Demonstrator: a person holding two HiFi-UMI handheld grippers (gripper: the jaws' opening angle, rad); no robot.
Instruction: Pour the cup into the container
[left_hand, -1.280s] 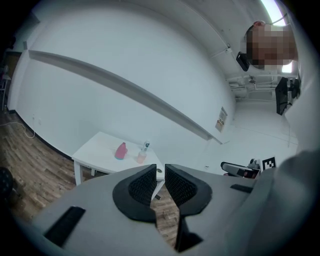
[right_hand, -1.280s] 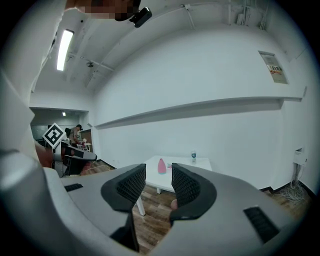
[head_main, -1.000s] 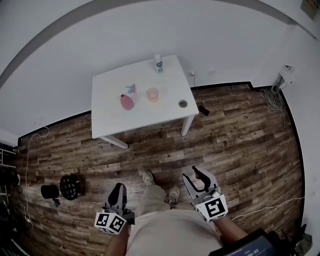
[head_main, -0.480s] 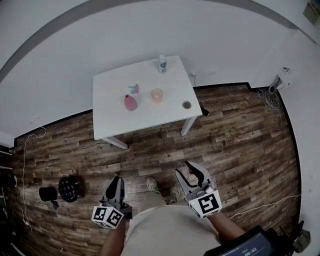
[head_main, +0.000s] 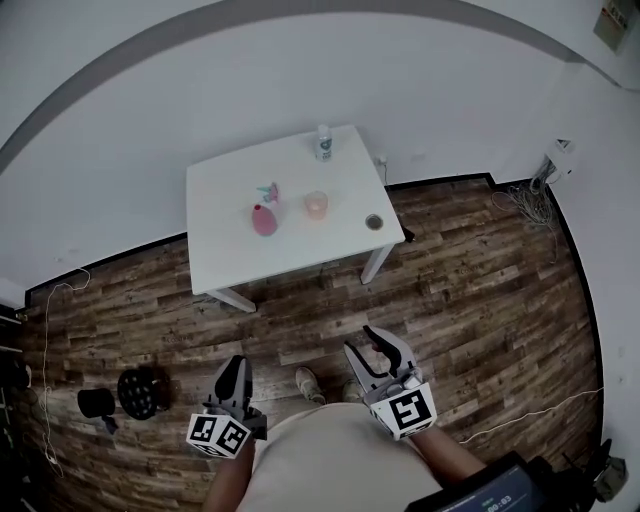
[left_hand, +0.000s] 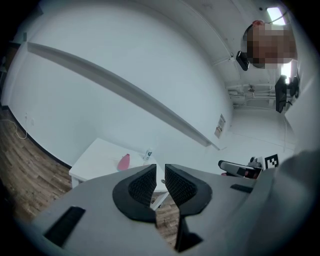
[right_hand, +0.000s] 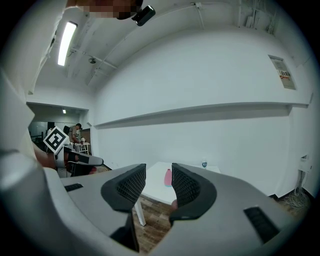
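Close to the person's body, the left gripper (head_main: 233, 378) and right gripper (head_main: 371, 348) are both released, jaws slightly apart with nothing between them. This looks like the approach step, with nothing grasped yet. Wooden floor (head_main: 480, 290) separates them from the white counter (head_main: 225, 250). There the translucent cup (head_main: 316, 204) stands well apart from both grippers, between a pink bottle (head_main: 264, 219) and the small round container (head_main: 373, 221). Next, a gripper must reach the counter and line up on the cup.

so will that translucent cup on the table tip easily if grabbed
Probably light: the cup looks translucent, likely plastic. It stands upright with bare table around it, so a sideways nudge may slide or tip it. Its fill can't be seen.
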